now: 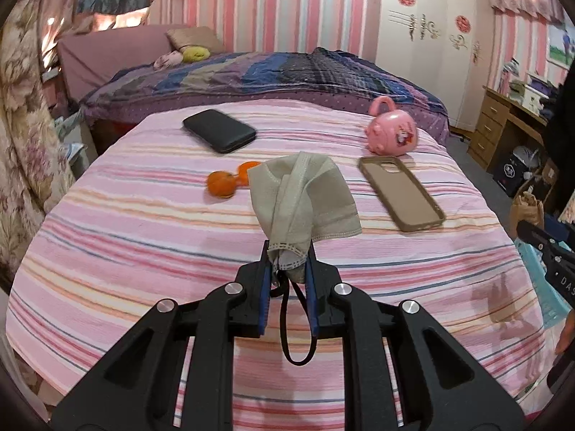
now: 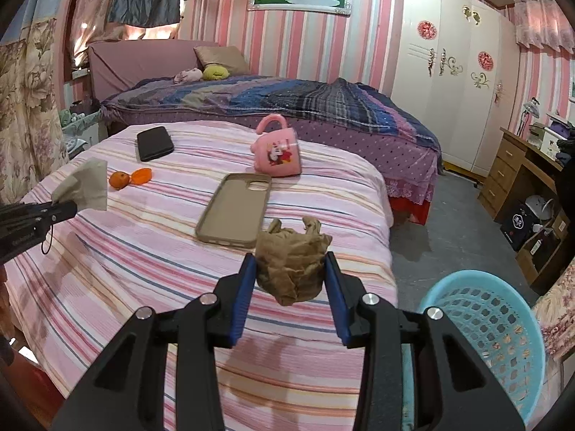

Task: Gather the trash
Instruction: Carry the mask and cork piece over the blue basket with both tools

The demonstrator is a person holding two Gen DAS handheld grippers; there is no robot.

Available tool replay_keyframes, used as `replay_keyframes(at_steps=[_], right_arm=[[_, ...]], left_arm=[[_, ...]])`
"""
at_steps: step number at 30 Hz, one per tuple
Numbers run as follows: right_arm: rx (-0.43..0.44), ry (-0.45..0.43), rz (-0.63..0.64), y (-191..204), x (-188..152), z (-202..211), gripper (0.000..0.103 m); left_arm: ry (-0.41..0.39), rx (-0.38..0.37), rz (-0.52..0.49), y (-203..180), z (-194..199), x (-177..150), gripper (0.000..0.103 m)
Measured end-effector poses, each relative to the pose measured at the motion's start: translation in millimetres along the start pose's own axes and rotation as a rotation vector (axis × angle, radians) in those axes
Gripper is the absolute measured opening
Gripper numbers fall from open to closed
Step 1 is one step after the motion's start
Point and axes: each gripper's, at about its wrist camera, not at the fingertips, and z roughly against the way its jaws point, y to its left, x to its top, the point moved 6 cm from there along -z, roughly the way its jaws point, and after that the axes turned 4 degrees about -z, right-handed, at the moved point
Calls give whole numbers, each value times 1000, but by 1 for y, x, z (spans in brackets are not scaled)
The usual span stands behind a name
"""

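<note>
My left gripper (image 1: 287,256) is shut on a crumpled beige face mask (image 1: 302,194), whose black ear loop (image 1: 296,327) hangs down between the fingers, above the pink striped bedspread (image 1: 143,251). In the right wrist view that same gripper (image 2: 68,208) enters from the left edge with the mask (image 2: 86,183) sticking up. My right gripper (image 2: 291,269) is shut on a crumpled brown paper wad (image 2: 291,262), held over the near right part of the bed. A light blue plastic basket (image 2: 485,327) stands on the floor at the lower right. Orange peel pieces (image 1: 230,179) (image 2: 129,178) lie on the bedspread.
On the bedspread lie a black case (image 1: 219,130), a tan phone case (image 1: 400,192) and a tipped pink mug (image 1: 391,131). A second bed (image 2: 287,104) with a purple quilt lies beyond, a white wardrobe (image 2: 449,72) and a wooden desk (image 2: 514,165) to the right.
</note>
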Motion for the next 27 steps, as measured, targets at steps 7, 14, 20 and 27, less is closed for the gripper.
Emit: replay_keyframes(at_steps=[7,14,20,27], right_arm=[[-61,-7,-61,-53,-7,12,39],[-159,-22,-113,-117,-20,31,39],[-252,-10,-189,-181,-41,45,39],[-344,13,-265,-237,-65,57,39]], left_arm=[[-18,-24,-67,-46,2,8,15],[-47,-71,-87,-102,9,17,15],[-49,-127,-145,-165,8,17,15],[-35,-208,-245,-243,0,5,17]])
